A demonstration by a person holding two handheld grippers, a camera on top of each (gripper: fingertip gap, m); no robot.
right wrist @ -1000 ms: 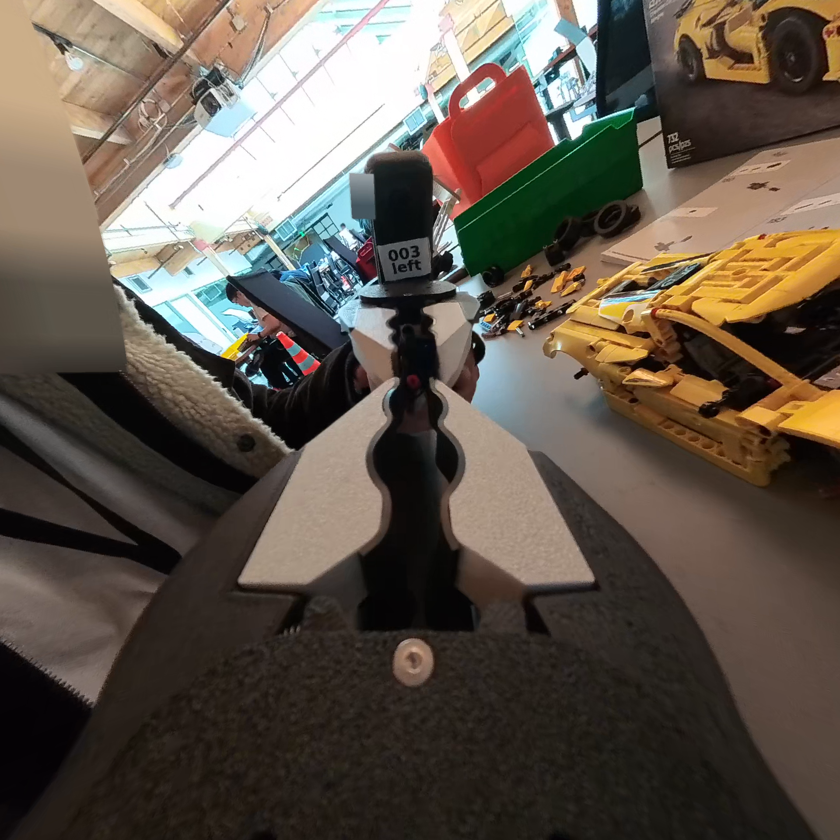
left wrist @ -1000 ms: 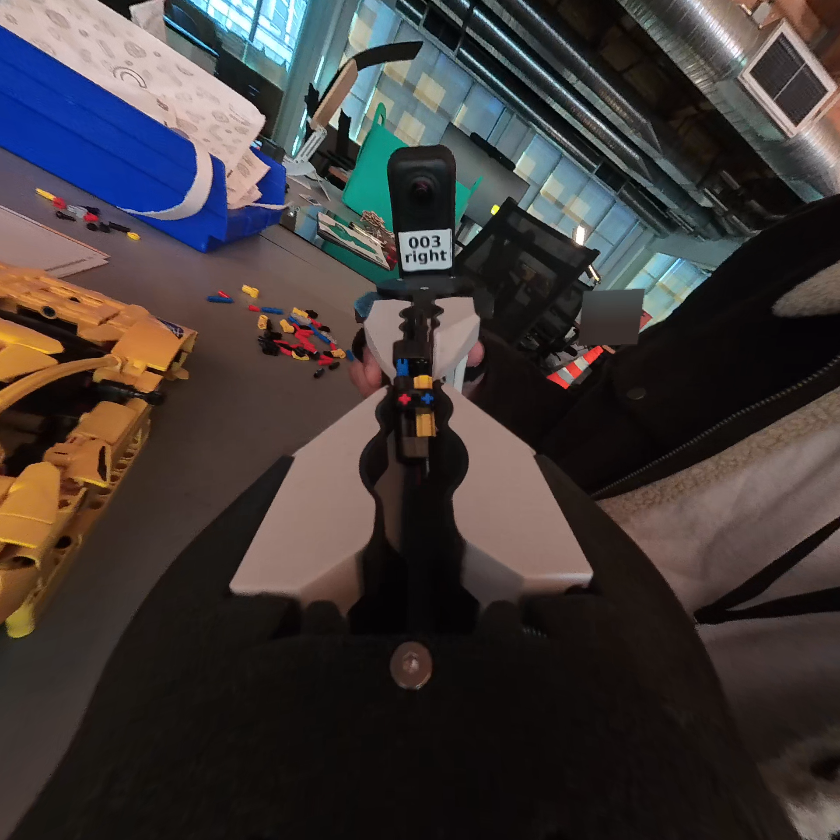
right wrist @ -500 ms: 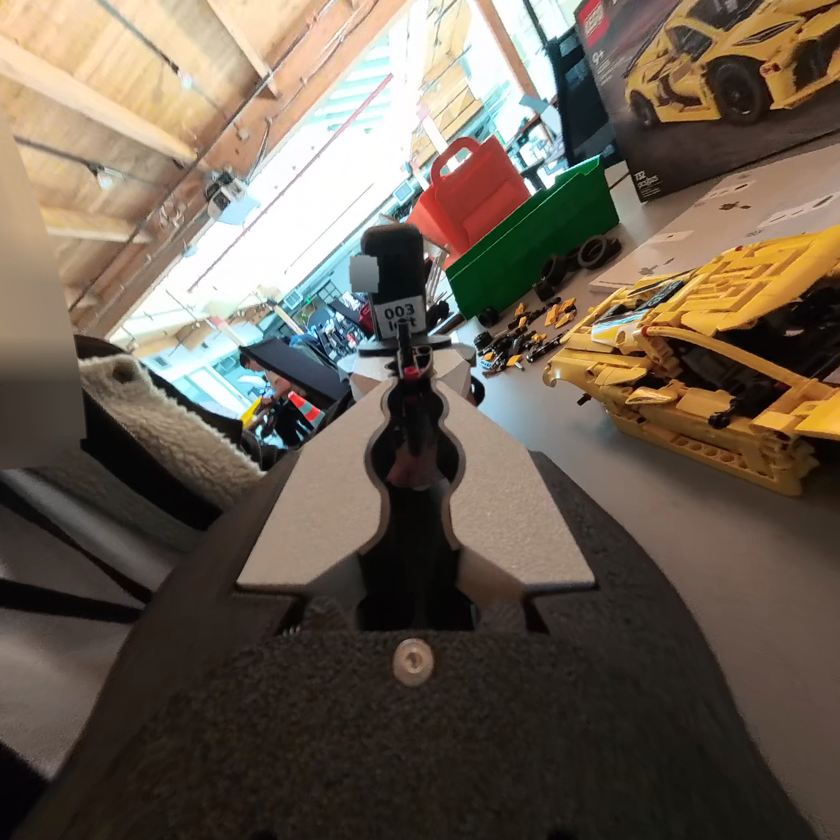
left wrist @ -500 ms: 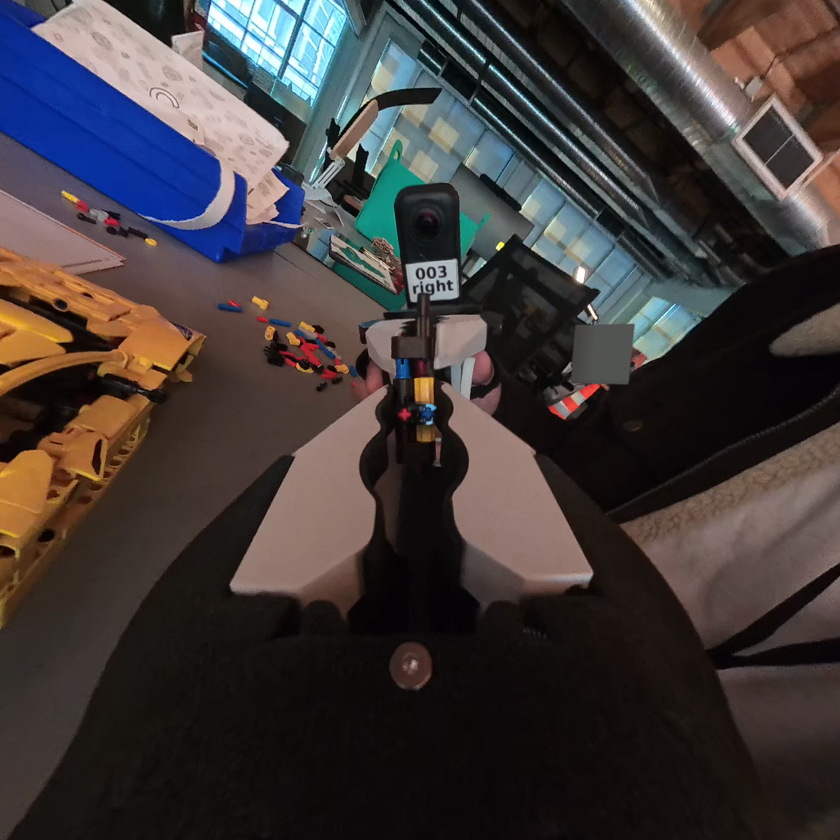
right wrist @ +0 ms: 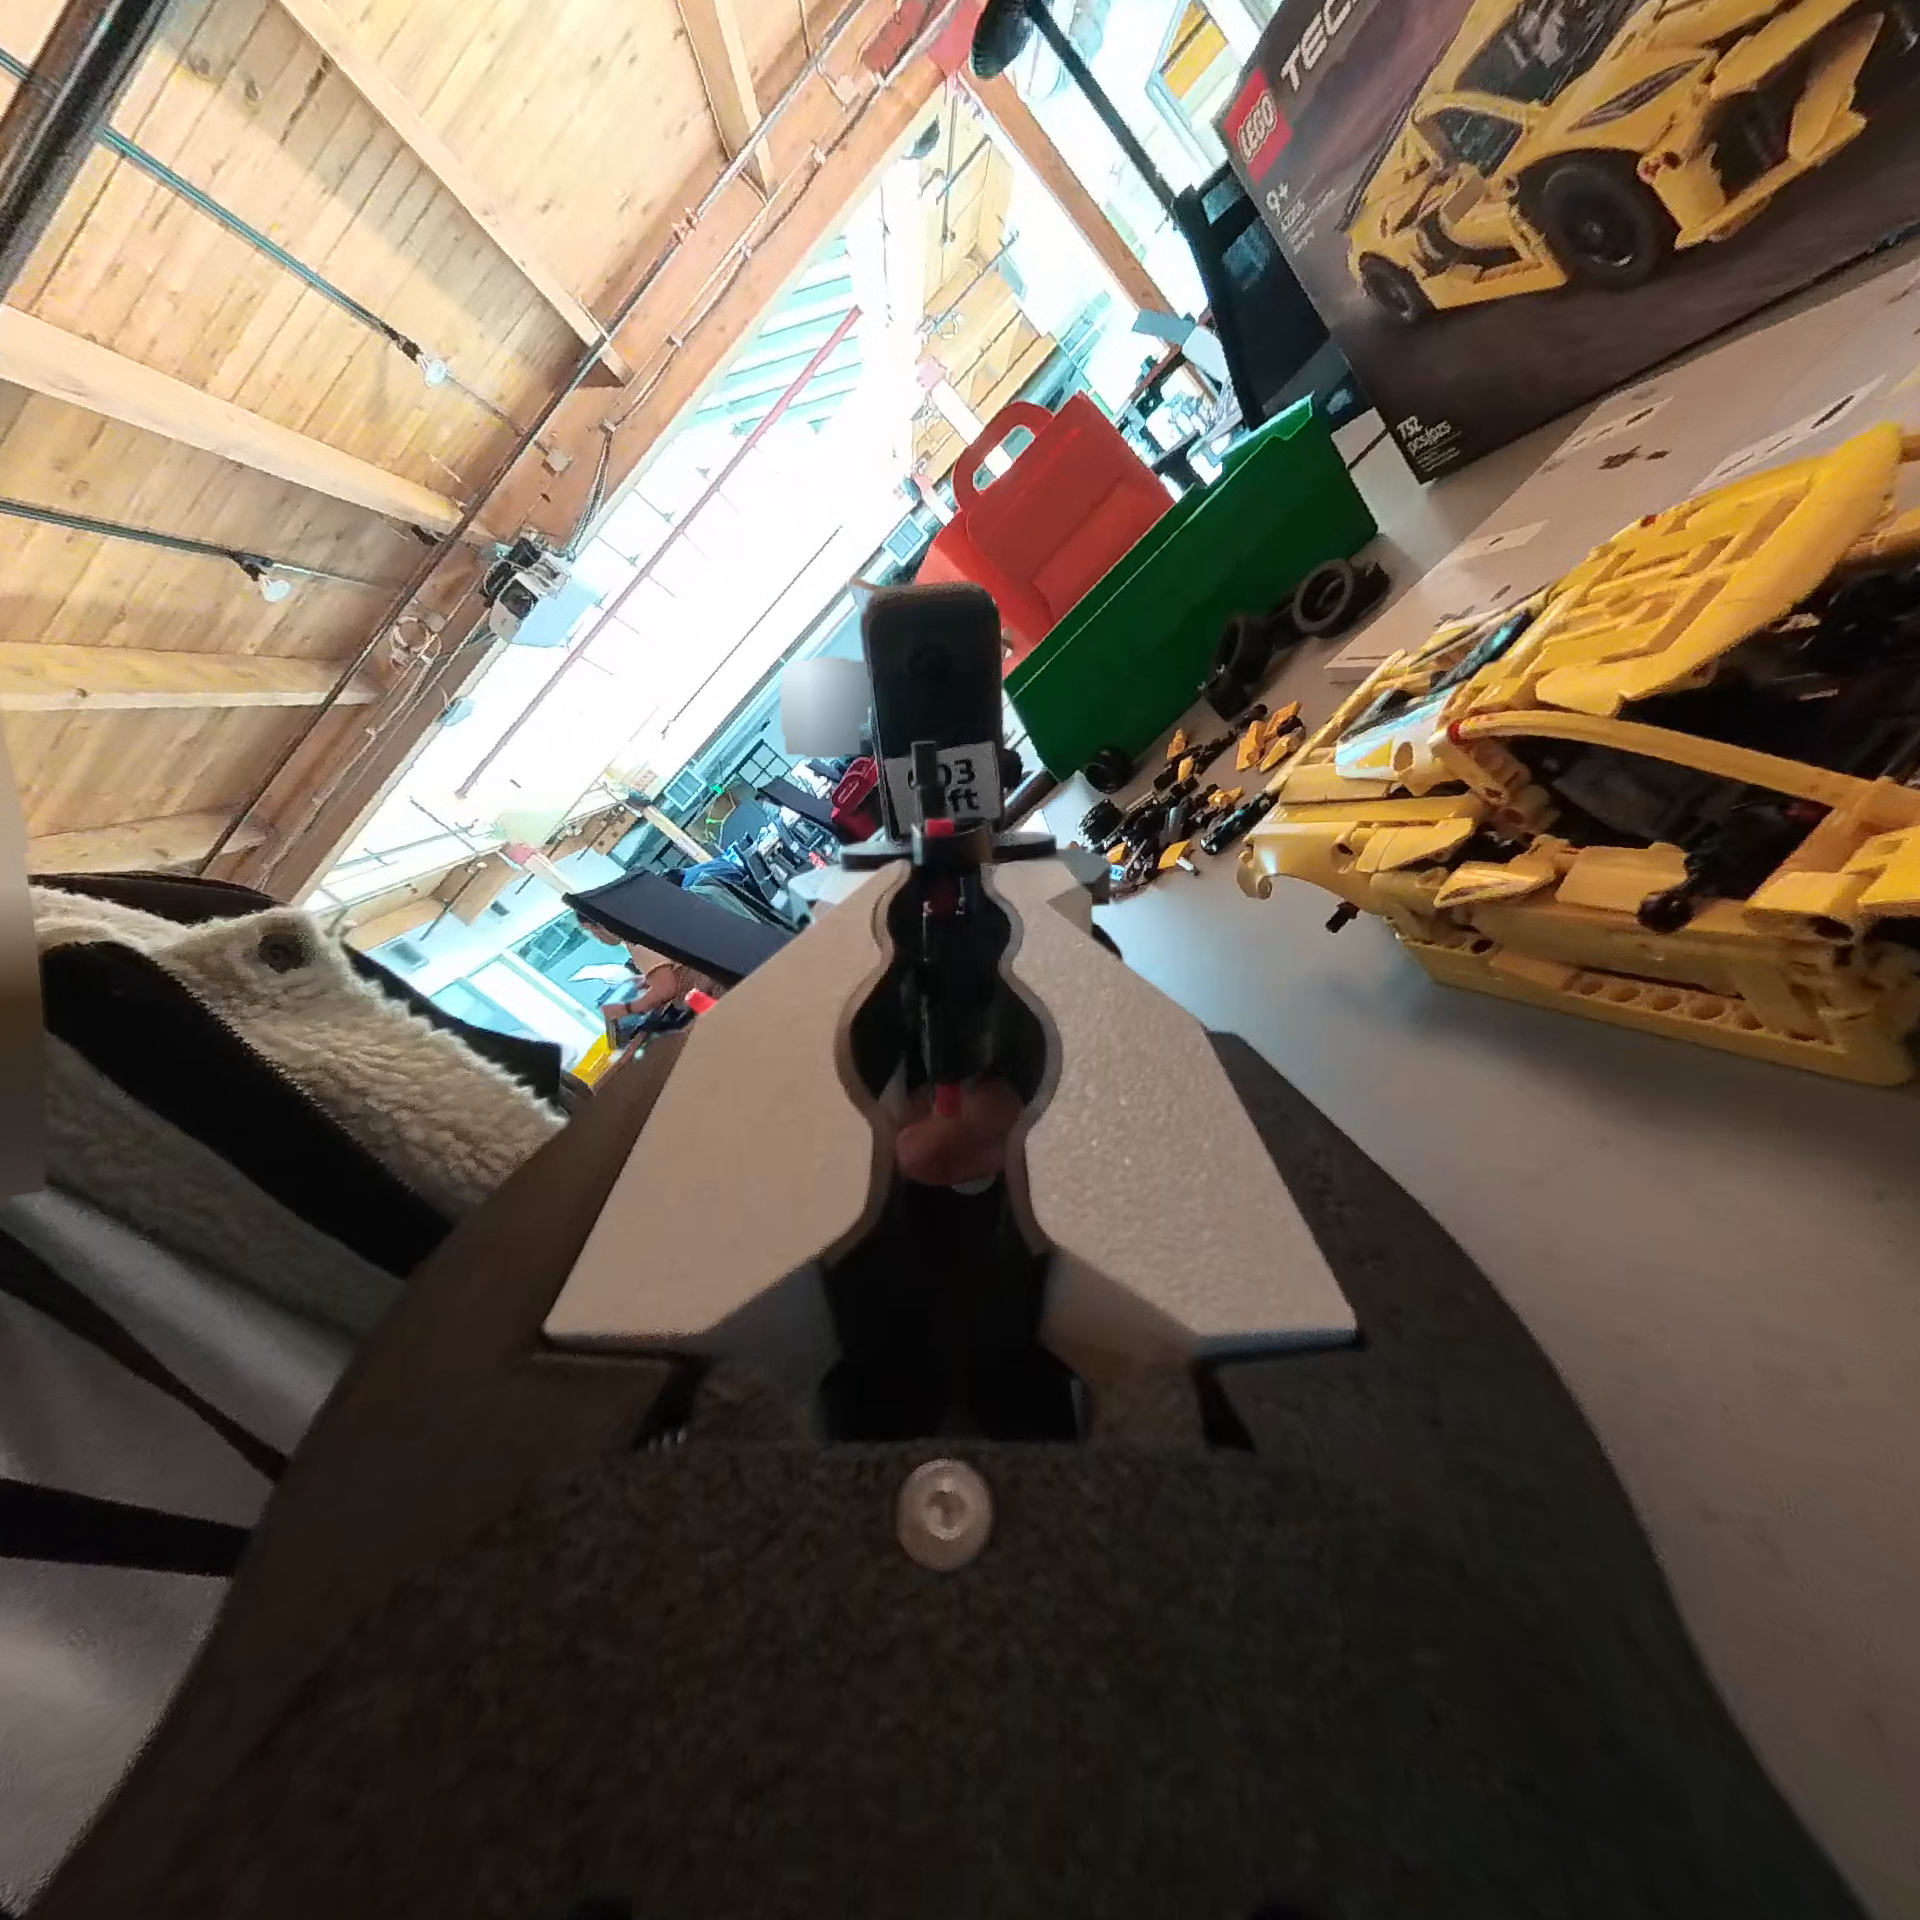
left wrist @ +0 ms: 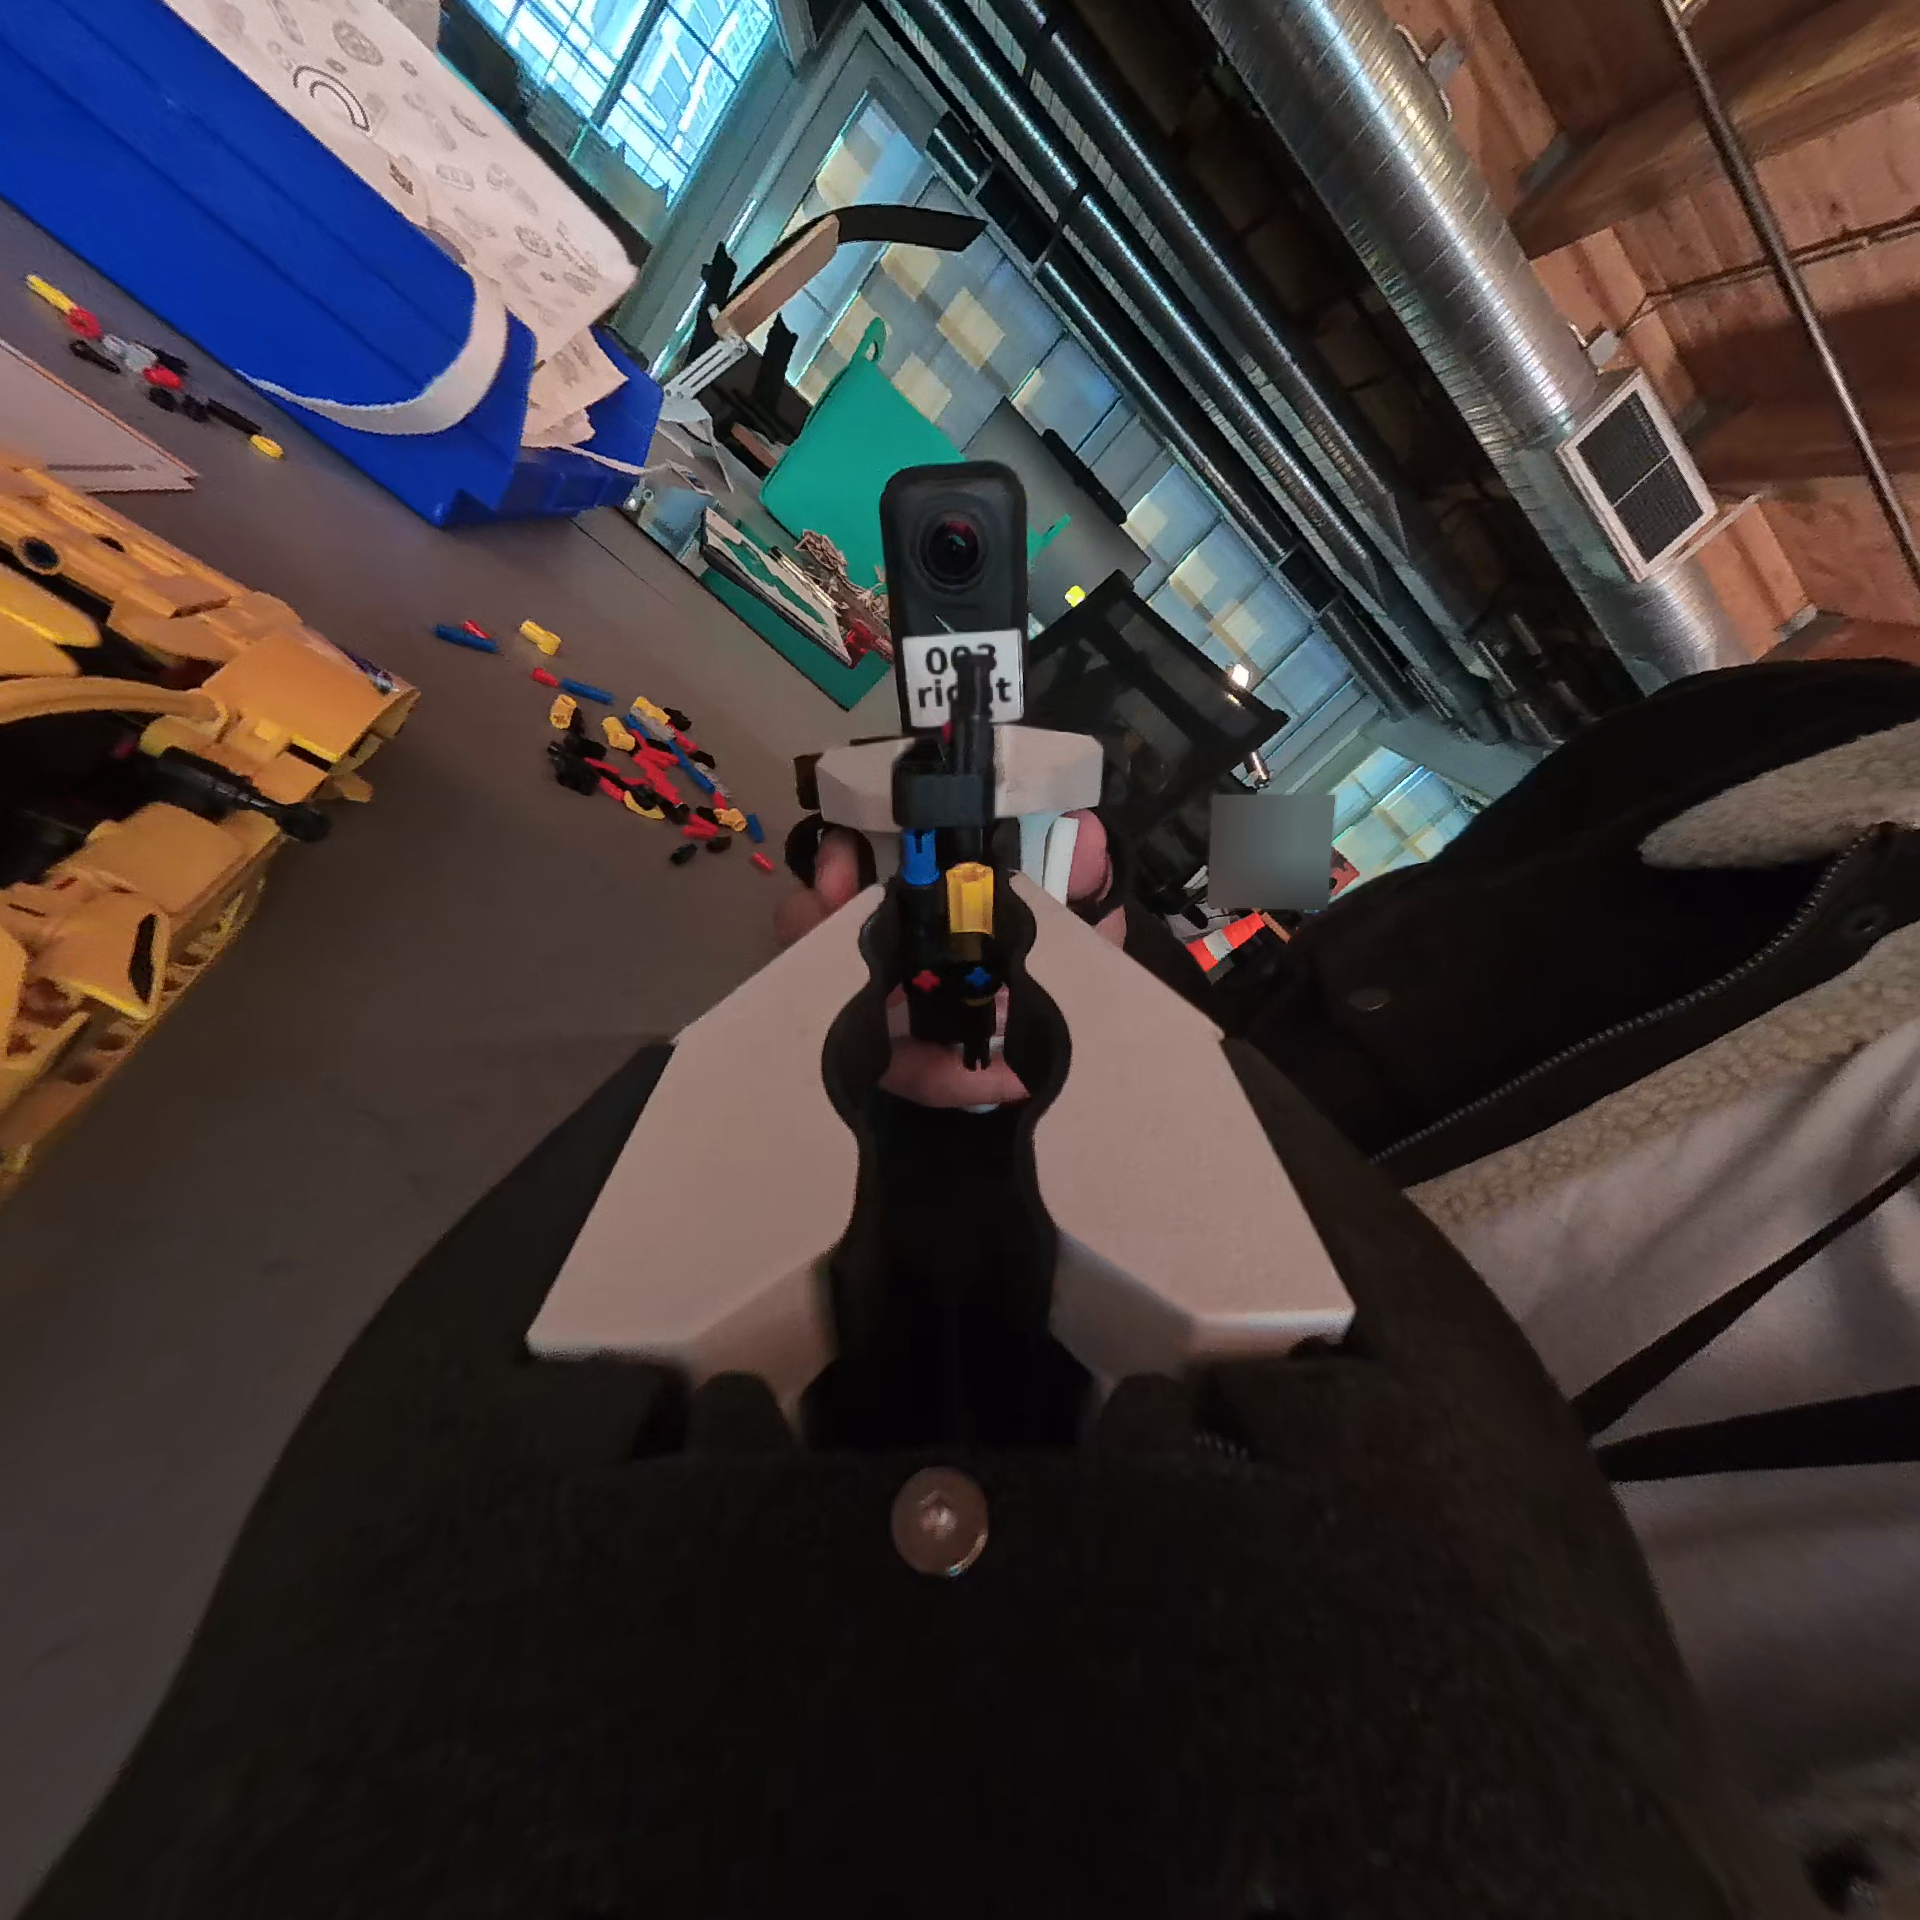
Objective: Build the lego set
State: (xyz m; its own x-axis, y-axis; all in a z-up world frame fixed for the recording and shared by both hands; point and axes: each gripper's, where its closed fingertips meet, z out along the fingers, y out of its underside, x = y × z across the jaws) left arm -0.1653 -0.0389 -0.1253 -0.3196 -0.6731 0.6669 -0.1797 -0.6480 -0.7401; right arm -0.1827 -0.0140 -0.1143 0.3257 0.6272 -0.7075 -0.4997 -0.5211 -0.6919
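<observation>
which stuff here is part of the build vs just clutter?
In the job:
- small black sub-assembly with blue, yellow and red pins, pinched by both grippers
- left gripper
- right gripper
- yellow lego car
- loose pins
- loose tyres

Lying about:
- blue bin
- green bin
- red case

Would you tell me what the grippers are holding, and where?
Both grip one small lego subassembly: left gripper its near end, right gripper its far end.
</observation>
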